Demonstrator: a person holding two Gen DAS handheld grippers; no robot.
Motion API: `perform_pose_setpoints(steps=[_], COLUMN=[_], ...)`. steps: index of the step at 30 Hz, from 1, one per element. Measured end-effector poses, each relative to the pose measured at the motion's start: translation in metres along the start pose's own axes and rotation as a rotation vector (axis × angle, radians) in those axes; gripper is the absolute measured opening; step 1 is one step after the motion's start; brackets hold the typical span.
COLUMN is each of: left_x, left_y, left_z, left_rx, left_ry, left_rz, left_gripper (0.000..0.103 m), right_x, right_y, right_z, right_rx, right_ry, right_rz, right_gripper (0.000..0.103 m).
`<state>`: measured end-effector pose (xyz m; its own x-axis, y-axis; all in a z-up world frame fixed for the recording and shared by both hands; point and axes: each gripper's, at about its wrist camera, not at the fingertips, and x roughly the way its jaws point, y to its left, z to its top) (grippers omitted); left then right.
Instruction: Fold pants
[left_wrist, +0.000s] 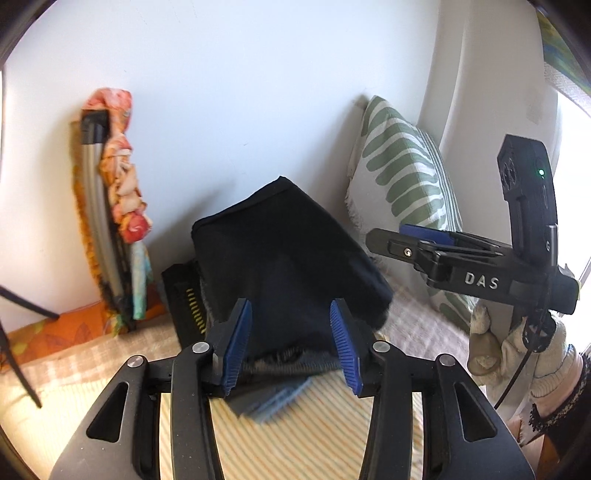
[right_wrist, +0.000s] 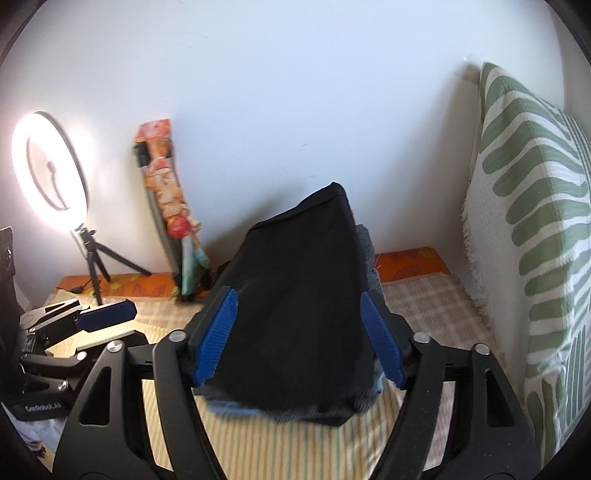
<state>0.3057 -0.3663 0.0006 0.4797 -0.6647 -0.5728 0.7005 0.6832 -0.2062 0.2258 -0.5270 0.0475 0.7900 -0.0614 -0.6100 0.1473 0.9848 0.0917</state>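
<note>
We see the folded black cloth pants (left_wrist: 291, 251) on top of a pile of folded clothes (left_wrist: 273, 398) on the striped mat (left_wrist: 295, 443), at twelve o'clock from both tools. The left gripper (left_wrist: 291, 343) and the right gripper (right_wrist: 299, 336) stand spread, holding nothing. We think we should draw back level, without brushing the pile.

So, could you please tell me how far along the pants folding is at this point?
Done, it seems: the black pants lie as a compact fold on top of a stack of folded clothes on the striped mat. In hand: nothing; the left gripper and right gripper are both open, pads clear of the cloth. Left: little that shows, perhaps squaring the stack.
</note>
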Motion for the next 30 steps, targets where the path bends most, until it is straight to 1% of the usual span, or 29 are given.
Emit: perform_pose_setpoints(steps=[2, 3, 4, 5, 6, 7, 12, 21, 26, 30], left_x=[-0.014, -0.023, -0.031, -0.038, -0.045, -0.051, -0.084, -0.126, -0.14, -0.148], left_y=[0.0, 0.0, 0.0, 0.0, 0.0, 0.0, -0.004, -0.013, -0.015, -0.011], left_z=[-0.004, -0.007, -0.009, -0.012, -0.014, -0.017, -0.03, -0.055, -0.069, -0.081], left_rx=[-0.003, -0.008, -0.011, -0.015, -0.019, -0.021, -0.011, -0.005, 0.004, 0.001], left_ry=[-0.012, -0.019, -0.022, -0.025, -0.026, -0.028, -0.038, -0.053, -0.057, -0.062], left_rz=[0.008, 0.009, 0.008, 0.01, 0.014, 0.016, 0.031, 0.056, 0.069, 0.085], left_gripper=[0.055, 0.057, 0.058, 0.062, 0.067, 0.068, 0.08, 0.08, 0.081, 0.082], right_x=[-0.017, -0.022, -0.029, -0.036, -0.044, -0.051, -0.077, -0.11, -0.115, -0.115], right_y=[0.01, 0.013, 0.018, 0.022, 0.026, 0.031, 0.05, 0.073, 0.082, 0.085], right_z=[-0.007, -0.009, -0.012, -0.015, -0.019, -0.022, -0.035, -0.062, -0.079, -0.092], right_rx=[-0.005, -0.007, -0.01, -0.011, -0.011, -0.015, -0.039, -0.046, -0.044, -0.022], right_ry=[-0.013, -0.018, -0.026, -0.034, -0.042, -0.047, -0.066, -0.088, -0.088, -0.085], right_rz=[-0.006, -0.01, -0.018, -0.021, -0.019, -0.015, -0.031, -0.037, -0.054, -0.052], right_gripper=[0.081, 0.083, 0.088, 0.094, 0.096, 0.098, 0.102, 0.103, 0.103, 0.103])
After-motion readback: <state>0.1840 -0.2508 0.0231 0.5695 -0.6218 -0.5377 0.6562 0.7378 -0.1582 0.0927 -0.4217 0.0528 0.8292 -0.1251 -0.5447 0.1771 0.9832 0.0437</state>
